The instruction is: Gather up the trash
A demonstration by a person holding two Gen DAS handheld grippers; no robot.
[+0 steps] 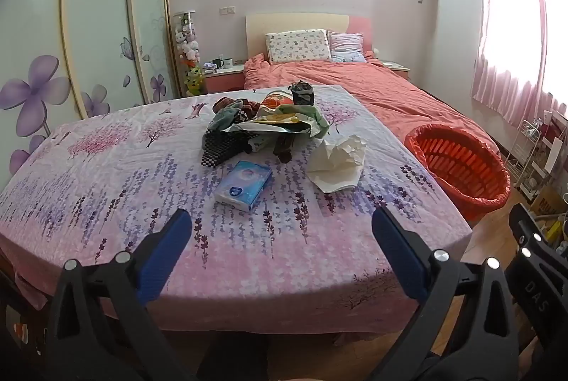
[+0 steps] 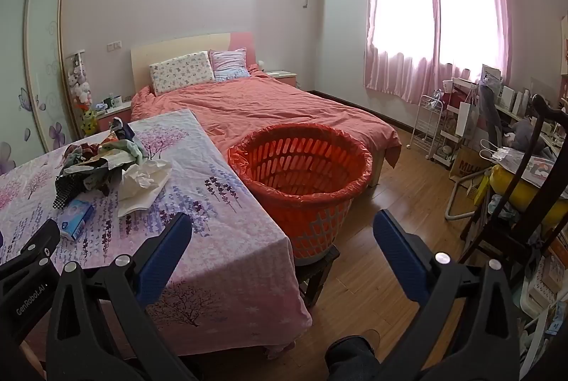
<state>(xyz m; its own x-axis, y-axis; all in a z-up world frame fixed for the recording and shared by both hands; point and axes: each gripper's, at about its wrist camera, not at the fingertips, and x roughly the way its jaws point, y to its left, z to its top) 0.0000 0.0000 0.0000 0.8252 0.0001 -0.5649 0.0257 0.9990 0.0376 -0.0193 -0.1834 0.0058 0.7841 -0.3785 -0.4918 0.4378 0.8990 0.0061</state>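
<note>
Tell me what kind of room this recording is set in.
A bedroom in a home, most likely: a made bed with pillows, a sliding-door wardrobe, and a pink-curtained window.

On the table (image 1: 106, 168), a heap of wrappers and cloths (image 1: 262, 122) lies far of centre; a tissue pack (image 1: 245, 184) lies nearer, crumpled paper (image 1: 337, 161) to its right. The lined basket (image 2: 301, 175) stands right of the table, the bed (image 2: 277, 104) behind both.

Home bedroom: made bed (image 2: 262, 104), pillows (image 2: 181, 76), sliding wardrobe (image 1: 106, 26), pink curtains (image 2: 436, 12).
</note>
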